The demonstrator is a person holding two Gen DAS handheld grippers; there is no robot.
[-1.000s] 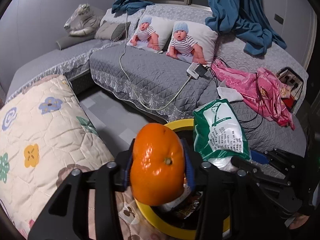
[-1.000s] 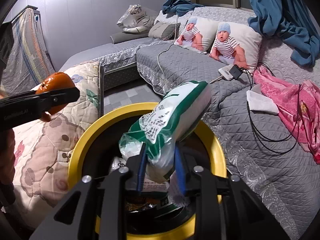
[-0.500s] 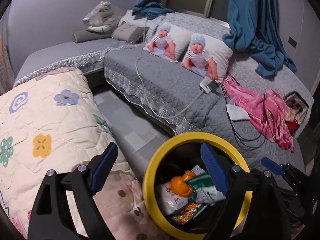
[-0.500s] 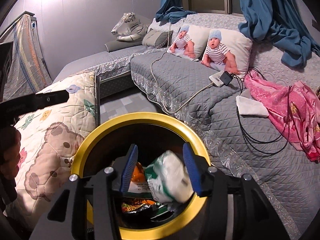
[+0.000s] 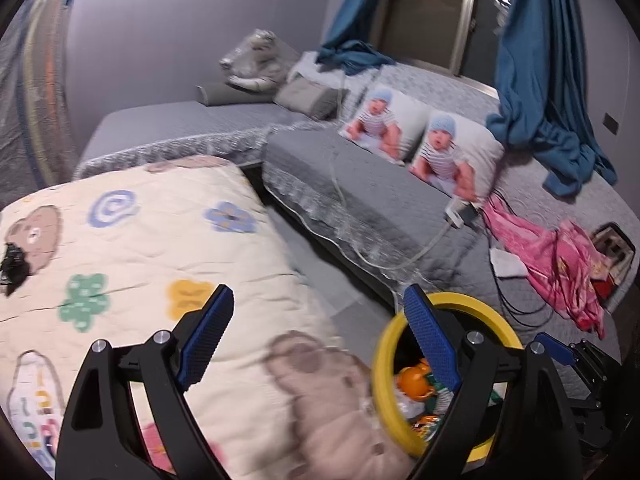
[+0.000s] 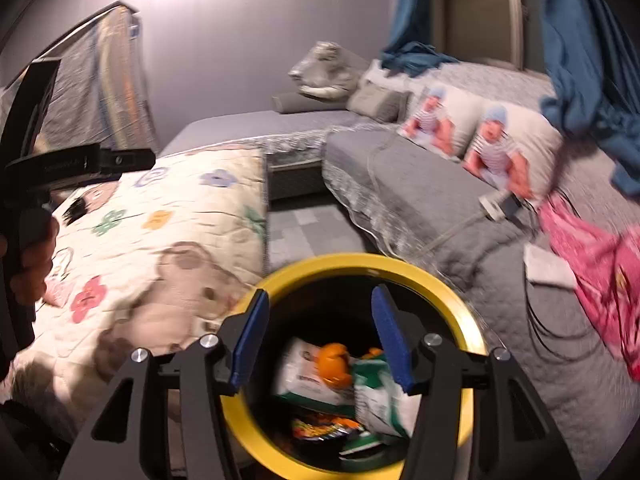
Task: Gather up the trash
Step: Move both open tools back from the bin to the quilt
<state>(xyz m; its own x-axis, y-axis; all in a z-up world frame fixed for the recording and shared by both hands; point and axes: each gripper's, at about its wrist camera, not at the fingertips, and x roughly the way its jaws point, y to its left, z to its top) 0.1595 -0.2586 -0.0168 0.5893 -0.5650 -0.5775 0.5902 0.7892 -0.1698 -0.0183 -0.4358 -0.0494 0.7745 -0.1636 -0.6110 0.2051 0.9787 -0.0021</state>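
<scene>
Trash (image 6: 332, 368) — orange peel, white and green wrappers — lying at the bottom of the yellow-rimmed bin (image 6: 280, 280), on the floor between quilt (image 5: 132, 240) and grey sofa (image 5: 380, 208). Left gripper (image 5: 316, 336) spread wide over the quilt's edge, empty. Right gripper (image 6: 316, 340) above the bin mouth, jaws opening, nothing between them. Drop-off step apparently done — next likely calls for hunting more litter, perhaps the dark scrap (image 5: 14, 264) far left on the quilt.
</scene>
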